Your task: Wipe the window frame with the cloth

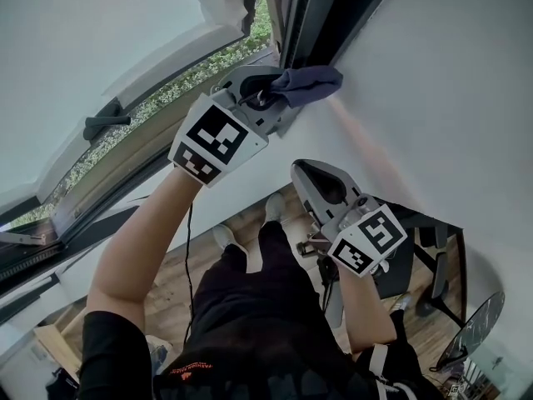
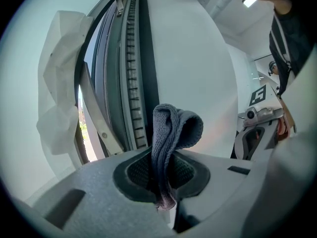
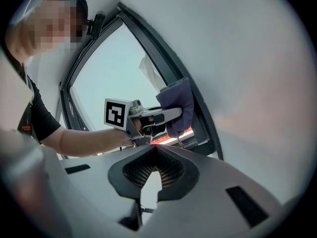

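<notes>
Wall and window, head view: white wall (image 1: 433, 82) meets the dark window frame (image 1: 301, 15); the left gripper (image 1: 271, 98) holds the grey cloth (image 1: 315, 83) against the frame's edge.
Left gripper view: jaws clamped on a narrow fold of cloth.
Right gripper view: right gripper (image 3: 153, 150) closed on nothing, well off the frame.
Risk: with so thin a pinch, drag along the frame could probably pull the cloth free.
</notes>
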A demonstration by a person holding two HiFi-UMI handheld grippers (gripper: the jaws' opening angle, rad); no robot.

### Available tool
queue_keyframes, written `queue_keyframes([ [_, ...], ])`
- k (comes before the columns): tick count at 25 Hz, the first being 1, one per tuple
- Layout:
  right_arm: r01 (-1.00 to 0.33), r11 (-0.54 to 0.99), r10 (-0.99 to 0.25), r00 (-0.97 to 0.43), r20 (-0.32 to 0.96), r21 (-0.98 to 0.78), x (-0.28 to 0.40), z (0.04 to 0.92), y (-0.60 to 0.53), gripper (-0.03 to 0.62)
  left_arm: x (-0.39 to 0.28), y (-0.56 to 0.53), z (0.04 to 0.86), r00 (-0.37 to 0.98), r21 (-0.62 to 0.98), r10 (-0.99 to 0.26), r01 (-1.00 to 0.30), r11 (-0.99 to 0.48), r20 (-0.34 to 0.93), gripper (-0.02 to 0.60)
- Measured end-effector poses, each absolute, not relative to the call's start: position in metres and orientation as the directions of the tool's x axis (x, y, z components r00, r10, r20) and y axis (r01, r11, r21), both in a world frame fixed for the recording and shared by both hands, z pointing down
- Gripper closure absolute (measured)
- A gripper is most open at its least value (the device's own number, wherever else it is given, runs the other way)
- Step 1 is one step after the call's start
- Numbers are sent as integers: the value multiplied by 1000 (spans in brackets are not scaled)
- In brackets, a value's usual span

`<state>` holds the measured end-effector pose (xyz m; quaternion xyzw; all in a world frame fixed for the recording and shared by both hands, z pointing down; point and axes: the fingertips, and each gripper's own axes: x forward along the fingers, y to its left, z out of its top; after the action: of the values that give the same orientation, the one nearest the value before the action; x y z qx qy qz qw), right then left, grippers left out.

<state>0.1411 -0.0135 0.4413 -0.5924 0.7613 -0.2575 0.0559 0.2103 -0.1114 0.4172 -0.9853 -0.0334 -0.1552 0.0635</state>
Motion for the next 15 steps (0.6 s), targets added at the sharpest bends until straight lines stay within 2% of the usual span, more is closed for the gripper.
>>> queue_keyframes([
  [15,-870,130,-925,-279,257,-476,149,466,-9,594,213,-111,470,927,-38,61,81,-996,370,523],
])
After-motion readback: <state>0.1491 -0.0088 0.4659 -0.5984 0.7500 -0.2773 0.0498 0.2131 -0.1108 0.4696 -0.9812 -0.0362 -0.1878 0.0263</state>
